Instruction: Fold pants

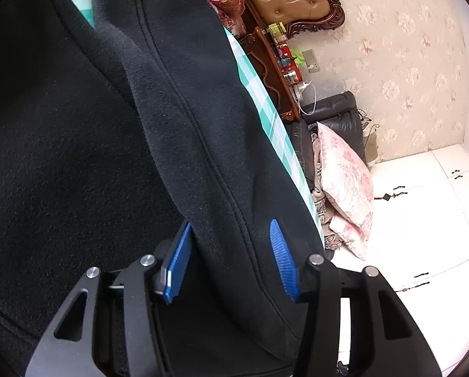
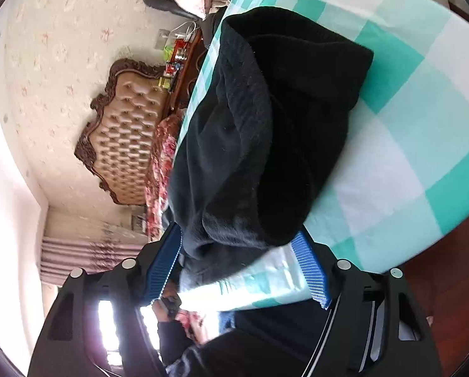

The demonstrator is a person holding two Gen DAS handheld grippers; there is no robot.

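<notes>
Black fleece pants [image 1: 177, 100] lie on a teal and white checked bedsheet [image 1: 265, 110] and fill most of the left wrist view. My left gripper [image 1: 231, 254] is open, its blue pads [image 1: 283, 257] standing either side of a seamed fold of the pants. In the right wrist view the pants [image 2: 265, 132] lie bunched on the sheet [image 2: 407, 125]. My right gripper [image 2: 240, 251] is open, its blue pads [image 2: 311, 270] flanking the near edge of the pants at the bed's edge.
A tufted tan headboard [image 2: 127, 125] with dark carved frame, a floral quilt [image 2: 159, 169] and a cluttered wooden nightstand [image 1: 281, 62] stand beside the bed. A pink floral pillow [image 1: 347, 182] rests on a black chair. White floor tiles [image 1: 422, 220] lie to the right.
</notes>
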